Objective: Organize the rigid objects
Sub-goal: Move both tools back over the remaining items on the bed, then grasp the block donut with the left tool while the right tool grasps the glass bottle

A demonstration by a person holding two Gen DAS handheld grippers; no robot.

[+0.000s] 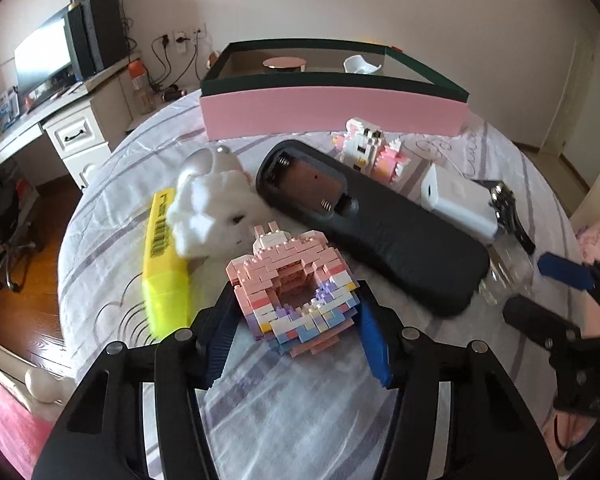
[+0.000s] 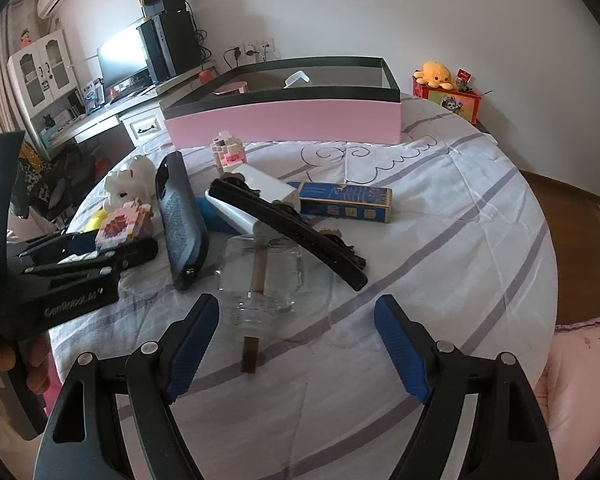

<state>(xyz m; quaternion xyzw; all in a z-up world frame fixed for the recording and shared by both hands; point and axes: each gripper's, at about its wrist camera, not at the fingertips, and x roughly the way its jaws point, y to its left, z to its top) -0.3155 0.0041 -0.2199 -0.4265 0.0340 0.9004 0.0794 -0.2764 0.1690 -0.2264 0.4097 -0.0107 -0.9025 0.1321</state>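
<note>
- On the bed cover in front of me lies the clutter that I judge is meant for the pink box, which stands open at the far side with a lid and a white cup already inside.
- My left gripper has its pads against both sides of the pink brick model, gripping it where it sits, presumably to lift it into the box.
- My right gripper hangs with its fingers wide apart, holding nothing, aimed at the glass jar lying on its side, a likely next pick.
- Counting: two brick models (one held, one near the box), one remote control lying battery bay up, one white plush rabbit, one yellow case, one white charger, one blue carton, one black hair clip.
</note>
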